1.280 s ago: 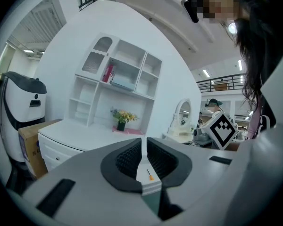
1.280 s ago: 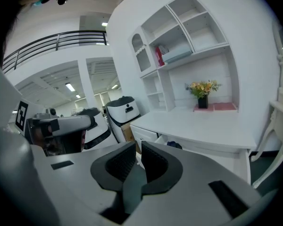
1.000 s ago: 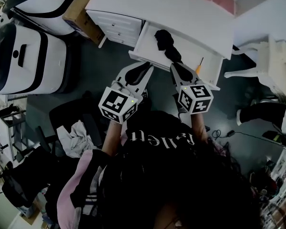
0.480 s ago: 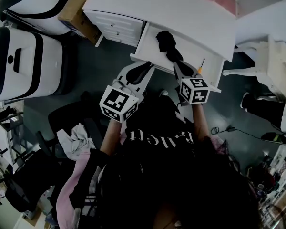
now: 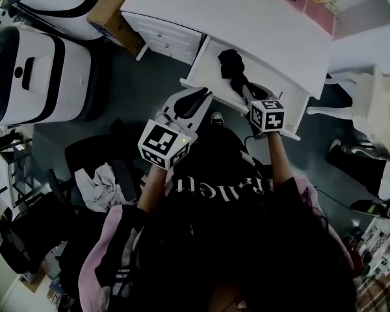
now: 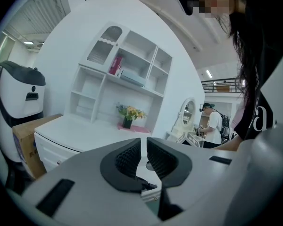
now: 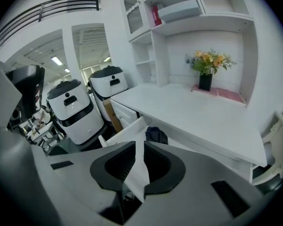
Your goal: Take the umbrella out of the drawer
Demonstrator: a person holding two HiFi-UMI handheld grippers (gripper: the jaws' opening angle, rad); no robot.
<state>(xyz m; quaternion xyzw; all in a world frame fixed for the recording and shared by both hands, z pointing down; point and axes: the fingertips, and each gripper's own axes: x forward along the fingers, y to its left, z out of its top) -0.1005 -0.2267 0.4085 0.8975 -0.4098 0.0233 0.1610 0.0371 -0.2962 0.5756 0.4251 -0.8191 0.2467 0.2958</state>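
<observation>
The umbrella (image 5: 231, 67), black and folded, lies inside the open drawer (image 5: 207, 70) of the white desk (image 5: 234, 12), not yet lifted.

Change noted over the last second: the right gripper (image 5: 249, 91) has come forward and down from in front of the drawer to just beside the umbrella's near end. Contact cannot be confirmed from the head view. Its fingers stand together with only a sliver between them and hold nothing. The right gripper view shows the umbrella (image 7: 155, 134) beyond the tips, not between them.

The left gripper (image 5: 198, 98) stays by the drawer's front edge, little moved. Its fingers are likewise drawn narrow and empty.

Assessment: the approach is nearly complete, but the task itself is only at its start. The right jaws would need to open before any grasp of the umbrella is possible.
</observation>
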